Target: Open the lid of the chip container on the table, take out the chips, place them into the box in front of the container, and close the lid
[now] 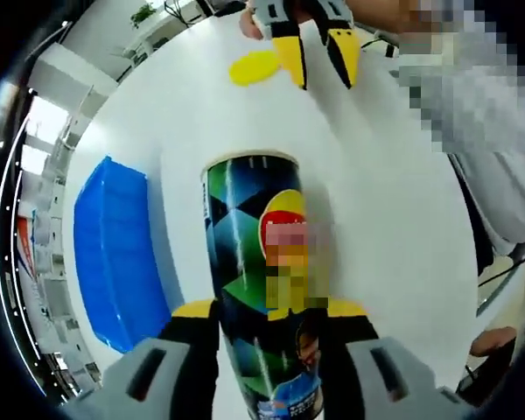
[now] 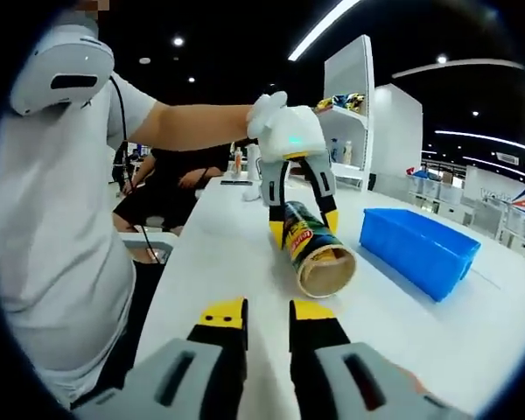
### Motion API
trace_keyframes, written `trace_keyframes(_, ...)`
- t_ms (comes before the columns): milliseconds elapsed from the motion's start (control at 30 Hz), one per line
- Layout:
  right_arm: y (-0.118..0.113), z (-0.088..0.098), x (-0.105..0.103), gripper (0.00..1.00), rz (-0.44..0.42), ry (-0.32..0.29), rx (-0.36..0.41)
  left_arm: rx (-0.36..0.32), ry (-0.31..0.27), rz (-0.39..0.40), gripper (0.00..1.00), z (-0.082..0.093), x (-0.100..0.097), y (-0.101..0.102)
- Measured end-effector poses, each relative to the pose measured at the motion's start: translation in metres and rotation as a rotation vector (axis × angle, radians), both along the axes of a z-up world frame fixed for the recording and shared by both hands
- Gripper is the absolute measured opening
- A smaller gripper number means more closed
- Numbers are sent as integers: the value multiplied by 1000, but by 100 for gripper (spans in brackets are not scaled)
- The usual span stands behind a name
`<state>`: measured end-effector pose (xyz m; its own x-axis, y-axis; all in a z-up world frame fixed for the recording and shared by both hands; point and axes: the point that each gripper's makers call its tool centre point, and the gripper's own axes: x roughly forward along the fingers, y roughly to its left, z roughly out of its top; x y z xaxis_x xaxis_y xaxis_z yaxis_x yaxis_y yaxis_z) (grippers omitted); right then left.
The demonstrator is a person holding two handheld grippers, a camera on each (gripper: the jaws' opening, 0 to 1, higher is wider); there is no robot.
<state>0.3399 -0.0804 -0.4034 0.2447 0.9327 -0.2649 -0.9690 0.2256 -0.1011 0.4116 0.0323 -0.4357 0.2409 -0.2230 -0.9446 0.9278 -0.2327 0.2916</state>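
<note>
Green chip container (image 1: 262, 289) inside left gripper (image 1: 269, 308).

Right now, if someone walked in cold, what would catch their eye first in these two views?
The chip container, clamped in the left gripper, tilted with its open mouth toward the right gripper's camera. Next, the blue box on the white table beside it, and the yellow lid lying off by the right gripper.

Each claw has grey moulded bodies ending in black jaws with yellow tips: the left claw (image 2: 302, 219) carries a white housing with a small green light, the right claw (image 2: 267, 319) shows slotted grey shells. The person (image 2: 61, 236) wears a pale grey short-sleeved shirt.
</note>
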Motion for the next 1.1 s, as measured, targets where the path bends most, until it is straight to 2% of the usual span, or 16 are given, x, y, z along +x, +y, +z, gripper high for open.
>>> trace_keyframes(33,0,0,0,18,-2,2,0,-38,-12,-8,44,4,1,-6)
trace_keyframes(200,2,1,-3,18,2,8,18,-110,-36,-17,44,16,1,-12)
trace_keyframes(300,2,2,-2,18,-4,15,34,-216,-48,-2,44,29,4,-20)
trace_keyframes(367,2,2,-3,18,-7,17,37,-246,-25,22,44,35,3,-18)
trace_keyframes(467,4,2,-5,18,-9,20,41,-305,-19,43,44,48,5,-18)
trace_keyframes(533,5,3,-6,18,-9,22,46,-367,-26,70,44,60,9,-18)
trace_keyframes(567,5,3,-6,18,-10,24,51,-419,-20,83,44,68,9,-20)
trace_keyframes(633,6,4,-6,18,-14,28,60,-473,8,96,43,77,6,-20)
trace_keyframes(733,9,5,-6,18,-16,29,67,-525,-26,101,43,85,9,-20)
trace_keyframes(800,11,7,-7,18,-14,31,75,-564,2,126,43,88,10,-19)
trace_keyframes(967,14,7,-6,18,-15,34,79,-621,-5,137,43,96,16,-15)
trace_keyframes(1033,14,7,-5,18,-17,36,80,-683,10,156,43,103,17,-18)
trace_keyframes(1100,14,6,-5,18,-18,38,83,-715,22,164,43,107,17,-18)
